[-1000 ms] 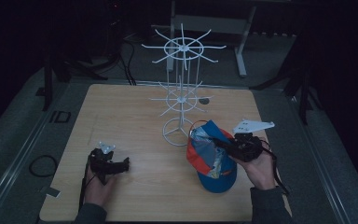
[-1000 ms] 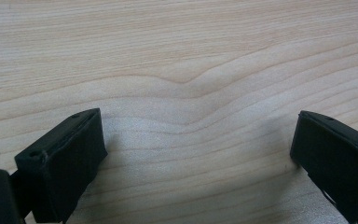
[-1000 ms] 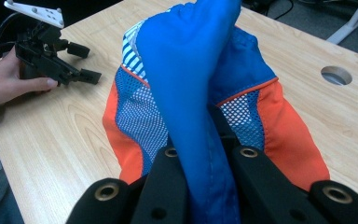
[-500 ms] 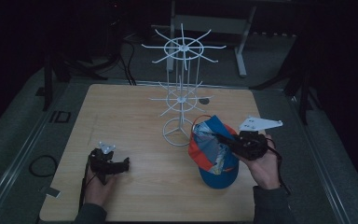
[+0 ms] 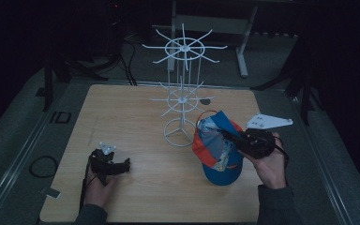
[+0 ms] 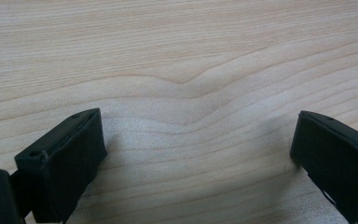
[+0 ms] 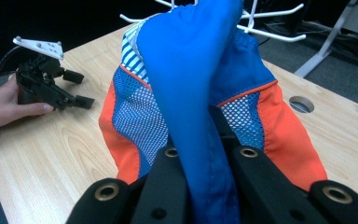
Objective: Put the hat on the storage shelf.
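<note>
A blue and orange cap (image 5: pixel 218 150) with mesh panels hangs tilted just above the table's right front, its brim pinched between the jaws of my right gripper (image 5: pixel 227 136). Seen from the right gripper view, the blue brim (image 7: pixel 191 93) runs up between the two closed jaws. A white wire rack (image 5: pixel 182 89) with two tiers of radiating hooks stands just left of and behind the cap. At the table's left front my left gripper (image 5: pixel 124 165) rests in a hand, jaws open. The left gripper view has its two pads (image 6: pixel 63 161) wide apart over bare wood.
The wooden table (image 5: pixel 122 117) has a round cable hole (image 5: pixel 205 101) near the rack. A grey floor surrounds it, with a metal stand leg (image 5: pixel 241 51) behind and a cable loop (image 5: pixel 42 164) at the left. The left gripper (image 7: pixel 81 100) lies far left in the right gripper view.
My right gripper has lifted the cap a little and tipped it more upright, closer to the rack's base. The left gripper has stayed put.
</note>
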Action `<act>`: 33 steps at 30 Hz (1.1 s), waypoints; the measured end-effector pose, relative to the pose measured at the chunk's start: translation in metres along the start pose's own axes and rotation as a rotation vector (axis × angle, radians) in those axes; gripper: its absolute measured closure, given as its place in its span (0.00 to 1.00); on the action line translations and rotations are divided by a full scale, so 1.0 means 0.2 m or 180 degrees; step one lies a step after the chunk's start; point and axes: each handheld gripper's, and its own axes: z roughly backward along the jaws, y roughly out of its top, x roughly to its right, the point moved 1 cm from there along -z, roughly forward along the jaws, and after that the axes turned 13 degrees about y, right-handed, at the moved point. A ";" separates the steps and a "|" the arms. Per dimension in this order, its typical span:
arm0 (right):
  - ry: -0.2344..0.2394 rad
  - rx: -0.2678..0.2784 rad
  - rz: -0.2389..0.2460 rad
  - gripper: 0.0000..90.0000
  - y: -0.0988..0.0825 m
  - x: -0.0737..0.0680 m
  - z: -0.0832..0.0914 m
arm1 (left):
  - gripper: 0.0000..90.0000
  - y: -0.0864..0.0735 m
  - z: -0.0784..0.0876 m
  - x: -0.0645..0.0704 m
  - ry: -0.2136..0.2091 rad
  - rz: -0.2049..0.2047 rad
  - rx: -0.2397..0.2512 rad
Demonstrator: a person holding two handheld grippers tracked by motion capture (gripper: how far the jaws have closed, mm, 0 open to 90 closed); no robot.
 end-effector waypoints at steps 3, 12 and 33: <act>-0.0003 0.0028 0.0011 0.98 0.01 0.00 0.01 | 0.04 0.00 0.00 0.00 0.0000 -0.0001 -0.0001; -0.0030 0.0164 0.0043 0.98 0.05 0.00 0.05 | 0.04 0.00 0.00 0.00 -0.0002 -0.0002 0.0000; -0.0096 0.0428 0.0162 0.98 0.14 0.01 0.13 | 0.04 0.00 0.00 0.00 -0.0005 -0.0015 0.0001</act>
